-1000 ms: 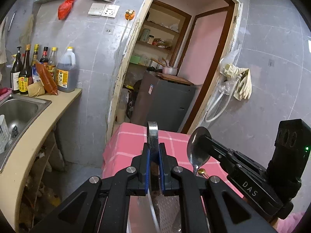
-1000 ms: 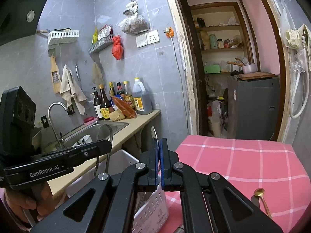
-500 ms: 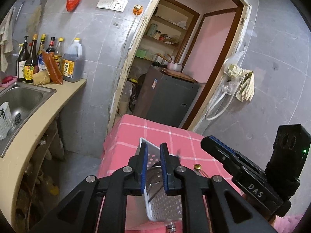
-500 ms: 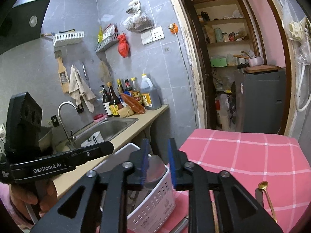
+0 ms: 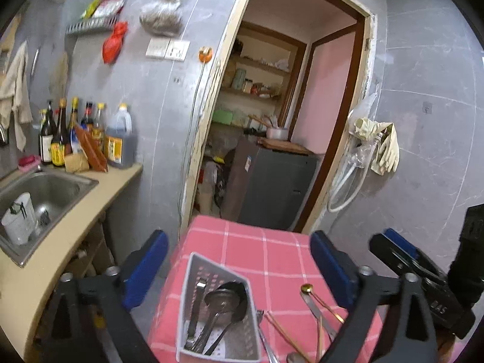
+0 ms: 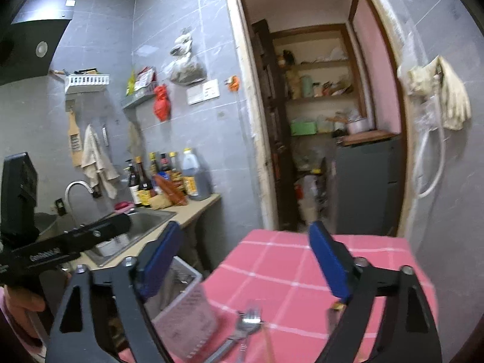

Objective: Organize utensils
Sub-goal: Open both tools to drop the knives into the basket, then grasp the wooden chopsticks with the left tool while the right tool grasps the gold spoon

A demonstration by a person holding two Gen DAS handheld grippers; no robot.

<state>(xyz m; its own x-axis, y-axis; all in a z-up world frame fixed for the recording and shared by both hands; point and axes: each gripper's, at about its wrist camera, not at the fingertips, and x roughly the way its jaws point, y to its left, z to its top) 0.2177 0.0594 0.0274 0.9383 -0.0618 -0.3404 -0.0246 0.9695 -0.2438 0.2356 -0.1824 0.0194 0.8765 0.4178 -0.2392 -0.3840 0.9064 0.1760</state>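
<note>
A white perforated basket (image 5: 193, 275) stands on the pink checked tablecloth (image 5: 272, 257) near its left edge. It holds two large steel spoons (image 5: 225, 301) and a flat steel utensil (image 5: 196, 305). My left gripper (image 5: 239, 269) is open and empty above the basket. A gold spoon (image 5: 307, 288) and other loose utensils (image 5: 317, 314) lie to the right of the basket. My right gripper (image 6: 245, 264) is open and empty above the table; a steel fork (image 6: 249, 322) lies below it beside the basket (image 6: 187, 314).
A counter with a steel sink (image 5: 45, 193) and several sauce bottles (image 5: 75, 139) runs along the left. A doorway behind the table shows a grey cabinet (image 5: 272, 181) and shelves. A grey tiled wall with hanging gloves (image 5: 381, 145) is on the right.
Both grippers were shut on spoons a second ago. They opened, the spoons dropped into the basket, and both grippers now stand wide open and higher.
</note>
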